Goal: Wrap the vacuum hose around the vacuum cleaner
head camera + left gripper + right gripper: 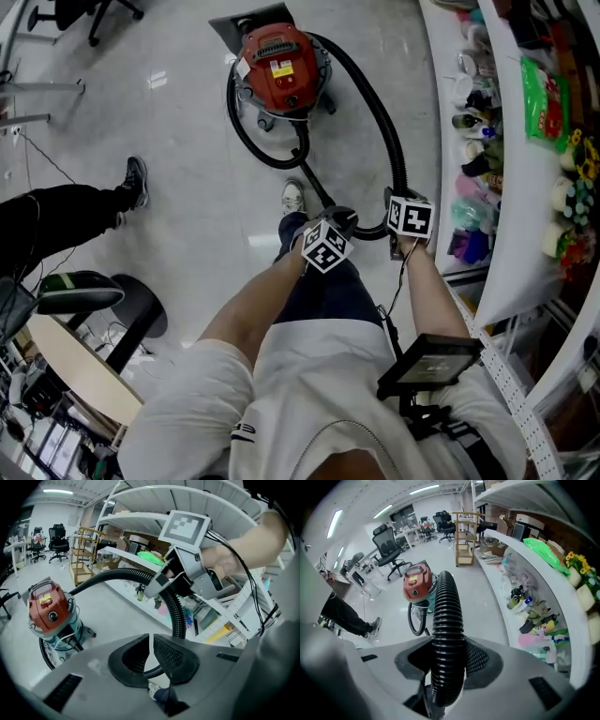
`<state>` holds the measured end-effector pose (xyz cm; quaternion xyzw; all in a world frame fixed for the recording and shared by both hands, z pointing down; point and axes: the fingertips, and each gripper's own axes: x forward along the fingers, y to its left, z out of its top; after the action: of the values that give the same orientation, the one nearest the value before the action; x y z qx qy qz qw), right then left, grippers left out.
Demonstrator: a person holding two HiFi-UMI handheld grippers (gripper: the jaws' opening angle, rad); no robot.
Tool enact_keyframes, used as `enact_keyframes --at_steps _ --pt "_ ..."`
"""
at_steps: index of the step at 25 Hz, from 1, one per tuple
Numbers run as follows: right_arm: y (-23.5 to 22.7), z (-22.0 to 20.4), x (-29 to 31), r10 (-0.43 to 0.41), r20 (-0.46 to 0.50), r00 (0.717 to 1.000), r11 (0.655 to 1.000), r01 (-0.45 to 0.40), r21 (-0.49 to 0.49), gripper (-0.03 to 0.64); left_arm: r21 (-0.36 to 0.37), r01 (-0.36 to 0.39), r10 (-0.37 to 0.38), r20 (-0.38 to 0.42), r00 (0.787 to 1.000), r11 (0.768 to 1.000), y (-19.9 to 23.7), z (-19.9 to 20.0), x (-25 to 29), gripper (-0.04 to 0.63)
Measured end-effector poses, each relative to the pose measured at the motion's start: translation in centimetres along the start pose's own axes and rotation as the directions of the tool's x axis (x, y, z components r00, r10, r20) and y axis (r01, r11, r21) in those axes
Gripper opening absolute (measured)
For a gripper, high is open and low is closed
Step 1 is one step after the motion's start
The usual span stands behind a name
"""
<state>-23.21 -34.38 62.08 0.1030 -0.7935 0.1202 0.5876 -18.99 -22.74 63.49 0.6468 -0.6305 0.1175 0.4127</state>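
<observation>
**Head view.** The red vacuum cleaner point(281, 61) stands on the pale floor point(169, 122) at the top middle of the frame. Its black hose point(378, 101) makes a loop on the cleaner's left side. It also makes a long bow down the right side to the right gripper point(401, 211), near the middle of the frame. The left gripper point(333, 234) is just beside the right one, to its left. The person's own shoe point(293, 197) shows above the left gripper. Another person's dark leg point(66, 211) is at the left edge. A white shelf point(511, 187) full of small things runs down the right side.

**Left gripper view.** The two jaws are pressed together and nothing is between them. The hose passes behind them and goes up to the right gripper. The right gripper holds the hose in the upper middle of the frame. The vacuum cleaner sits on the floor at the left.

**Right gripper view.** The jaws stand apart with the thick hose between them, and both pads squeeze it. The hose runs up the middle of the frame. The vacuum cleaner looks small, just left of the hose's top. Office chairs point(389, 550) stand in the upper left. The shelf curves down the right side.
</observation>
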Motion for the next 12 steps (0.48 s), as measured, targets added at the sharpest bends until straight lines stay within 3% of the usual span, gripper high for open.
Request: enact_keyframes --at_steps 4,8,12 --pt "-0.3 -2.2 -0.4 0.035 -0.012 0.999 0.999 -0.035 0.024 0.164 0.035 0.023 -0.023 -0.006 1.0 0.999 -3.8 -2.0 0.7 0.022" --pt "-1.5 -4.6 -0.9 0.057 -0.032 0.998 0.997 -0.055 0.058 0.164 0.032 0.087 -0.087 -0.01 0.996 0.996 -8.0 -3.7 1.6 0.117" --pt "-2.9 -7.7 -1.3 0.075 -0.063 0.995 0.99 -0.066 0.127 0.164 0.047 0.12 -0.12 -0.006 0.993 0.992 -11.1 -5.5 2.1 0.152"
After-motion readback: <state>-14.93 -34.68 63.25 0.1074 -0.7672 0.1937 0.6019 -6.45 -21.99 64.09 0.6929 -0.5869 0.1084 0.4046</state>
